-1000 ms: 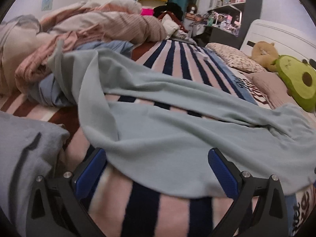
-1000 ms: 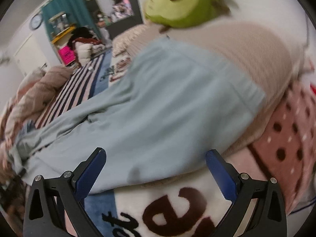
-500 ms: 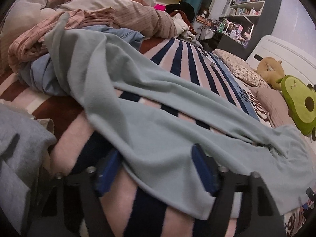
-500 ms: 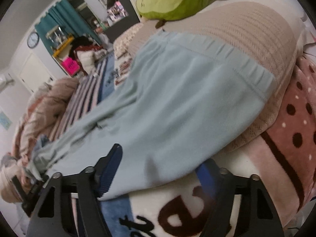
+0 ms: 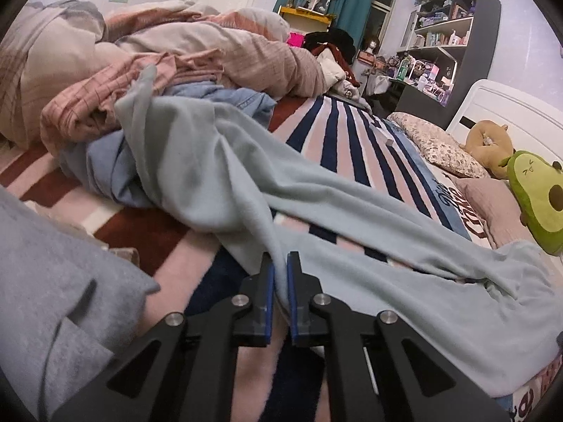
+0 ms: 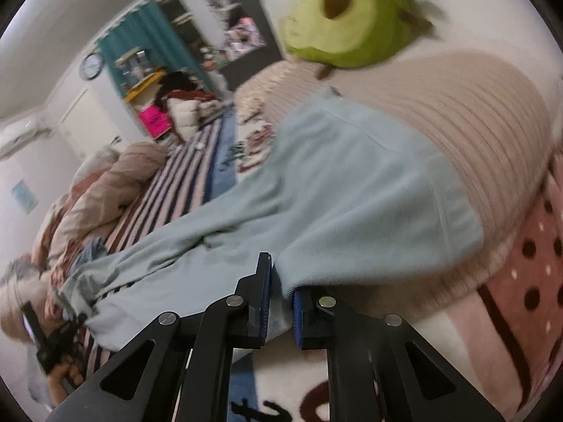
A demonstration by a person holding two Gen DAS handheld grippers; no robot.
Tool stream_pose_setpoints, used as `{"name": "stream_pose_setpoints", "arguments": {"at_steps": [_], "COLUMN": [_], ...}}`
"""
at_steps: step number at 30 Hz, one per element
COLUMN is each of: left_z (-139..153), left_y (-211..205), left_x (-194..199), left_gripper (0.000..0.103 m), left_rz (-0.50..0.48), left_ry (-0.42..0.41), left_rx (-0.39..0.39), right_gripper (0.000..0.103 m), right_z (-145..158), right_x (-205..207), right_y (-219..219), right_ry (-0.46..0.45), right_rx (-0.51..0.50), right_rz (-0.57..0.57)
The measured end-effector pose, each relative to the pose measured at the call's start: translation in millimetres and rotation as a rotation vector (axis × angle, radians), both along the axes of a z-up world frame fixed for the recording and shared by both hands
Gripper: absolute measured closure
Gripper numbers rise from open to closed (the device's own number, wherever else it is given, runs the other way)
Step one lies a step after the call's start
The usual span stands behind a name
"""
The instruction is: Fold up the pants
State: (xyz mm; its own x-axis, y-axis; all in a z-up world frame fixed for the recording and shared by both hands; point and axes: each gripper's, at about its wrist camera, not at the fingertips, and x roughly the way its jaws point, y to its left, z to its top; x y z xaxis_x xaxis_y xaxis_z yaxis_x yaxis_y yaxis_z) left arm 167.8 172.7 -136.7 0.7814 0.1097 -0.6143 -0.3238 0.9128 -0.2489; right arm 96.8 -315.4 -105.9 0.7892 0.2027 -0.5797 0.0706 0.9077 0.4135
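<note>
Pale blue-grey pants [image 5: 352,246] lie stretched across a striped blanket on a bed. In the left wrist view their leg ends drape over a clothes pile at the left and the waist lies at the right. My left gripper [image 5: 280,270] is shut on the near edge of a pant leg. In the right wrist view the pants [image 6: 334,193] run from the waistband on a beige pillow [image 6: 457,112] down to the left. My right gripper [image 6: 281,277] is shut on the near edge close to the waist. The left gripper [image 6: 63,330] shows small at the far left.
A heap of pink bedding and blue denim [image 5: 158,70] lies at the bed's far left. A grey garment [image 5: 52,299] lies near left. An avocado plush [image 5: 538,197] and pillows sit by the headboard. Shelves [image 5: 440,45] stand behind. The striped blanket [image 5: 352,140] covers the bed.
Both grippers went from wide open to shut on the near edge of the pants. Both moved in closer to the fabric.
</note>
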Motion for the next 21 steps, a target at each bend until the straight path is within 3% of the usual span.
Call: {"name": "stream_pose_setpoints", "arguments": {"at_steps": [4,9,13,21], "left_z": [12.3,35.0,58.1,86.1], "left_y": [-1.1,1.5,4.4,-5.2], "left_x": [2.2,16.7,37.1,115.5], "left_gripper": [0.099,0.1,0.1,0.1], "left_rz": [-0.005,0.008,0.004,-0.071], "left_ry": [-0.03,-0.078,-0.116,-0.089], "left_rx": [0.025,0.049,0.058,0.103], "right_gripper": [0.099,0.101,0.101,0.101], "right_z": [10.2,18.6,29.8,50.9], "right_x": [5.9,23.0,49.7,131.3], "right_y": [6.6,7.0,-1.1,-1.5], "right_ry": [-0.02,-0.023,0.012,0.152], "right_rx": [-0.005,-0.132,-0.174,-0.264], "right_rz": [0.054,0.093,0.118,0.191]}}
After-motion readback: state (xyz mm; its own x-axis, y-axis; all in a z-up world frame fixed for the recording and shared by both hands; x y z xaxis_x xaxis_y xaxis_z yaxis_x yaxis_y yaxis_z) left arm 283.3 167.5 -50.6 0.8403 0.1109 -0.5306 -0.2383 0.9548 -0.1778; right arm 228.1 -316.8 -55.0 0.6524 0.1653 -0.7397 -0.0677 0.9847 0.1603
